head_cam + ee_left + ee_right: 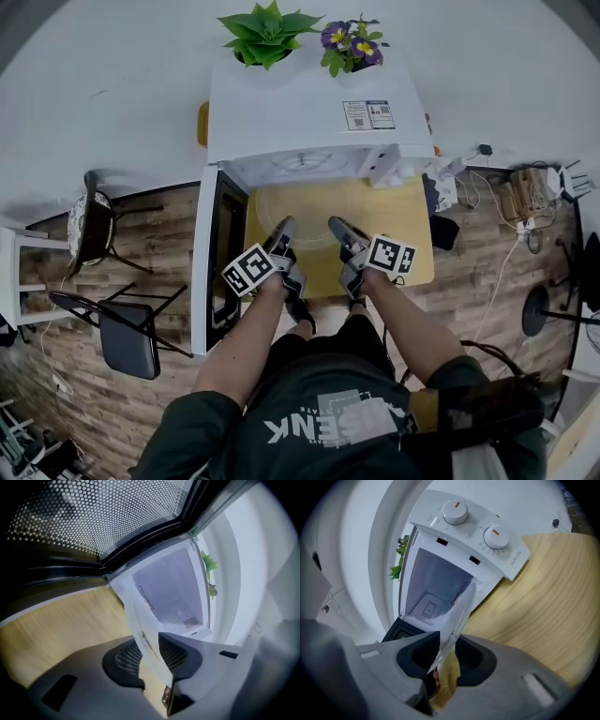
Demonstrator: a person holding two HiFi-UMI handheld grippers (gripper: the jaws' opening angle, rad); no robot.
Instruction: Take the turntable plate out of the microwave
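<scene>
The clear glass turntable plate hangs over the yellow table, just in front of the open white microwave. My left gripper is shut on the plate's left rim and my right gripper on its right rim. In the left gripper view the plate runs edge-on between the pads of the left gripper, with the bare cavity beyond. In the right gripper view the plate sits between the pads of the right gripper, below the two knobs.
The microwave door stands swung open at the left, close to my left gripper. Two potted plants sit on top of the microwave. Chairs stand at the left; cables and a power strip lie at the right.
</scene>
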